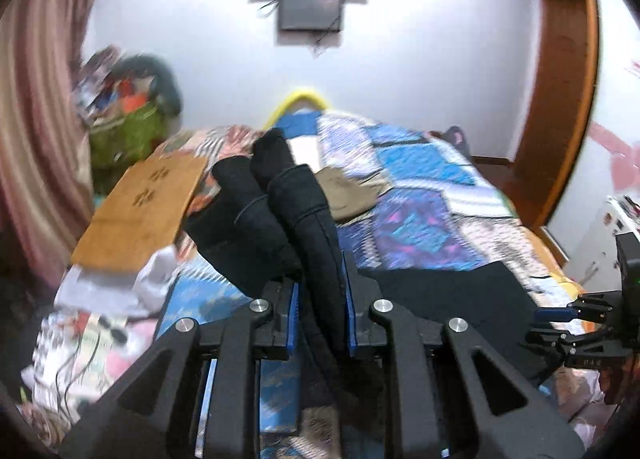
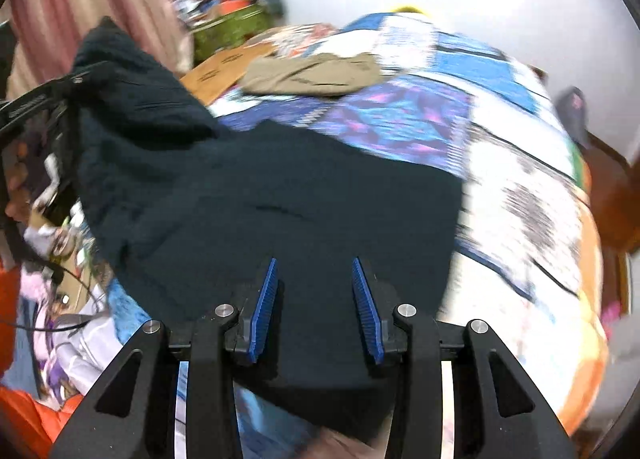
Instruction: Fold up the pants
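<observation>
Left gripper (image 1: 322, 307) jaws clamping on bunched black pants (image 2: 280, 195), lifting that end up at left, rest lying flat across quilted bed (image 2: 520, 199) toward the right, right gripper (image 2: 315, 307) jaws hanging open over the fabric, gripping nothing, tan garment (image 2: 312, 75) lying beyond

Black pants (image 1: 280, 215) lie on a blue, purple and white patchwork quilt (image 1: 420, 195). At their one o'clock, a khaki garment (image 1: 352, 195); at ten o'clock, a tan wooden board (image 1: 140, 207).

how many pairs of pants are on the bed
2: black pants spread across the near side of the bed, one end lifted by the left gripper; a folded khaki pair further back. Others may be hidden in the clutter.
</observation>
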Demonstrator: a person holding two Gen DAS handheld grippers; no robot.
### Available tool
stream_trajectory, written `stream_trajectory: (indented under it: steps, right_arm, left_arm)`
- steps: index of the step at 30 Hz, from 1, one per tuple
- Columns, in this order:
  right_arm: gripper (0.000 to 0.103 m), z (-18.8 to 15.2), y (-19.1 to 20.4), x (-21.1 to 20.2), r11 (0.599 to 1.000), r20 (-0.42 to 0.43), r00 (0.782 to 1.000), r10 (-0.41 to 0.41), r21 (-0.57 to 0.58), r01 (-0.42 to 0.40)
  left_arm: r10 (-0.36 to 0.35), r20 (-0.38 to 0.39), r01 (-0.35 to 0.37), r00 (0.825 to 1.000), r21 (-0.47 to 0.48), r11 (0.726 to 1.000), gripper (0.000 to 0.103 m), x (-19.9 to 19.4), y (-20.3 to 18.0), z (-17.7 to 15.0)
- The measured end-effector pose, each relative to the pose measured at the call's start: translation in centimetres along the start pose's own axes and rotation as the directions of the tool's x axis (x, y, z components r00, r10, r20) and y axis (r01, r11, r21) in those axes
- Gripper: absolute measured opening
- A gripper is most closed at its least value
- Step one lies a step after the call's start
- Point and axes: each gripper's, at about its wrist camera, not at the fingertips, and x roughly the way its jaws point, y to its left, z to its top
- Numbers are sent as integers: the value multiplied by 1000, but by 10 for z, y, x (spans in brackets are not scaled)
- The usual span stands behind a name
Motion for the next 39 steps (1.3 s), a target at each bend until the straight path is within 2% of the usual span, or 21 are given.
stream_trajectory:
  steps: [4,7,9,12,19,23,28,33,36,38,39]
  right_arm:
    - [38,-17,-36,-17,994,13,998,-54,95,52]
    - [38,-29,-47,-7,989,-24,997,-78,120,80]
    - [38,-38,-49,5,989,-37,997,-61,133,65]
    - [39,-41,-54,7,984,-6,999,-34,174,34]
    - [40,-44,-57,5,983,16,1000,-10,184,7]
    - [40,-47,-59,4,981,24,1000,-2,193,-3]
    - [40,-48,-64,-6,978,24,1000,-11,208,6]
    - [41,-57,-76,-32,968,36,997,-68,244,57]
    - [41,-62,-81,-49,963,53,994,-96,258,80]
    - [41,-61,-82,-59,961,68,992,-111,261,89]
    - [41,-61,-81,-64,961,78,990,-117,260,93]
  left_arm:
    - [-61,27,60,998,46,997,18,0,-32,17]
    - [-97,33,94,995,82,992,18,1,-56,25]
    - [-127,28,124,991,105,987,18,2,-74,28]
    - [-179,11,176,984,135,975,17,3,-100,28]
    - [-306,-86,317,948,233,919,17,14,-172,4]
    - [-350,-150,378,925,268,886,17,21,-202,-17]
    - [-366,-238,421,900,249,872,17,34,-217,-40]
    - [-361,-307,438,881,241,866,19,43,-227,-60]
    - [-370,-354,461,859,224,859,31,47,-230,-72]
    - [-404,-378,496,833,189,847,55,48,-229,-75]
    - [-414,-381,504,827,176,845,57,47,-229,-75]
